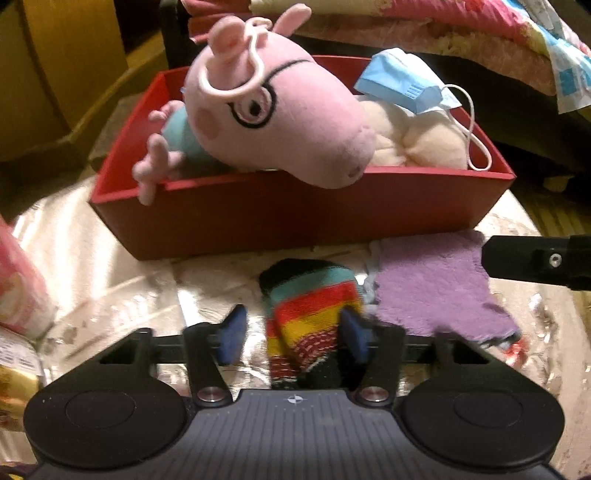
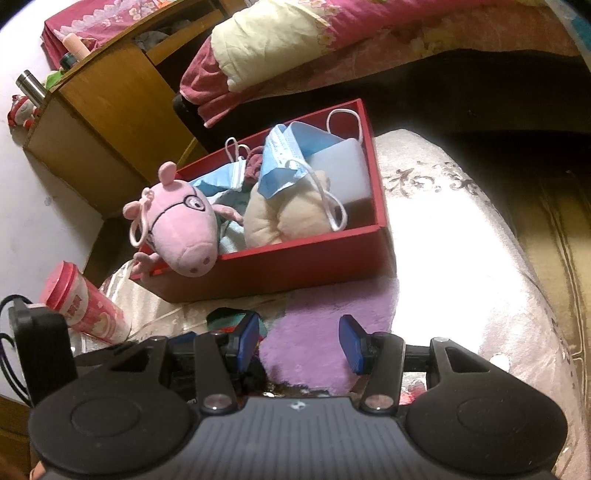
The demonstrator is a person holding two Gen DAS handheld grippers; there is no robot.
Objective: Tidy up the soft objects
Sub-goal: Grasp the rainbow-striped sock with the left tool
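Wooden cabinet [image 2: 96, 122] far left against pale wall [image 2: 33, 221], steel flask [image 2: 31, 86] on top. Bed far behind, pink floral quilt [image 2: 369, 22] and cream blanket [image 2: 266, 40] heaped on it. Bench [image 2: 461, 258] under shiny patterned cover, strong glare right of centre. Dim warm light elsewhere.

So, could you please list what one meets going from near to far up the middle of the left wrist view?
Left gripper → striped sock between its fingers → red box → pink pig plush in the box → patterned bedding.
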